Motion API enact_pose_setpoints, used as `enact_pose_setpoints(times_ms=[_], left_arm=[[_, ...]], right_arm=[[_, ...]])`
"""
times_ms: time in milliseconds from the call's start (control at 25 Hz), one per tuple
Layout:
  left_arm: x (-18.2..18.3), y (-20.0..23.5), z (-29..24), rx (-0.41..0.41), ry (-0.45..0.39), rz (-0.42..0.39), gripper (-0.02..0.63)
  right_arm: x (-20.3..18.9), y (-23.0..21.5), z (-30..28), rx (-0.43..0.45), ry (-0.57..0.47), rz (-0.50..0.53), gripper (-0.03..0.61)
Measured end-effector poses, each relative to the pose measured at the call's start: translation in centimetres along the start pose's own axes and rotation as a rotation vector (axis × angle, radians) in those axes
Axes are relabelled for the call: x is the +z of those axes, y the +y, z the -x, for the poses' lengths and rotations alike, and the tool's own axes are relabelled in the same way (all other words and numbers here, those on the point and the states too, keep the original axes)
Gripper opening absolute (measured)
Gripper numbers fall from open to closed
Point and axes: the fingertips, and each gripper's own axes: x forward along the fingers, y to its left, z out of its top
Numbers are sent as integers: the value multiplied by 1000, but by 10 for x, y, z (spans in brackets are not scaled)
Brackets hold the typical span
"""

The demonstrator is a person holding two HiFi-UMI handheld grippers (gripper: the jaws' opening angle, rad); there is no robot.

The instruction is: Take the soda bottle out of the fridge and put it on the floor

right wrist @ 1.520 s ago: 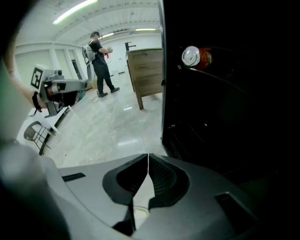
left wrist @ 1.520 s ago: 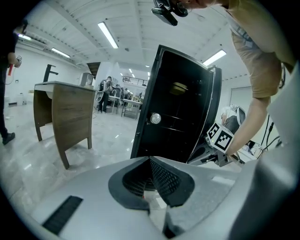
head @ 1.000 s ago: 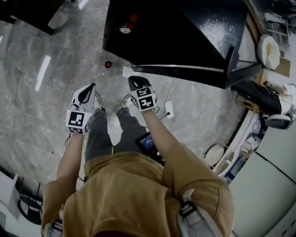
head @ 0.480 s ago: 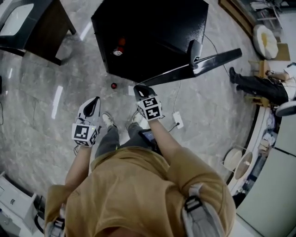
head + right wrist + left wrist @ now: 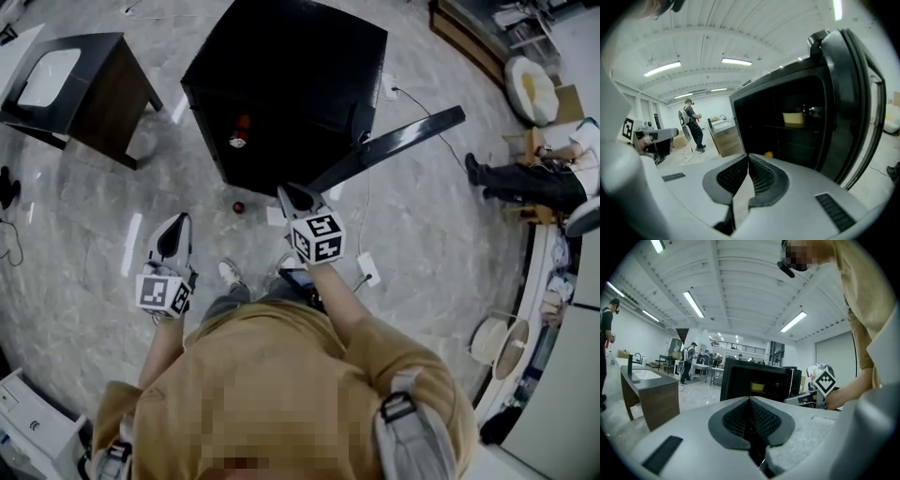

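The black fridge (image 5: 281,84) stands ahead of me with its door (image 5: 394,142) swung out to the right. A red and silver bottle-like thing (image 5: 241,131) shows in its open front. In the right gripper view the fridge's dark shelves (image 5: 787,126) hold a yellow box (image 5: 793,118). My left gripper (image 5: 175,223) hangs over the floor, short and left of the fridge, shut and empty (image 5: 751,399). My right gripper (image 5: 292,194) is by the fridge's near corner below the door, shut with nothing in it (image 5: 748,157).
A small red thing (image 5: 238,207) lies on the marble floor before the fridge. A white plug block (image 5: 368,269) and its cable lie at the right. A dark counter with a white sink (image 5: 56,75) stands at the left. A person's legs (image 5: 520,180) are at the far right.
The fridge has shifted up and toward the middle of the head view, with more of its top showing. Both grippers sit lower in the picture and stay shut.
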Motion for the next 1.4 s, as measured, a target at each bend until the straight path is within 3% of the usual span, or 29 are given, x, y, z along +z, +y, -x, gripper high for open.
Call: enact_pose_setpoints(times_ms=[280, 480, 960, 1160, 1400], left_arm=[[50, 0, 8, 36, -92, -29, 0], [72, -15, 7, 34, -135, -59, 0], [120, -19, 26, 105, -235, -98, 0], [137, -22, 27, 111, -269, -120, 0], [152, -26, 27, 102, -300, -138, 0]], right_arm=[[60, 0, 40, 12, -141, 54, 6], [96, 11, 55, 83, -224, 17, 6], [154, 51, 91, 258, -396, 133, 6], [185, 56, 119, 218, -492, 273, 6], [229, 33, 162, 126, -610, 320, 6]])
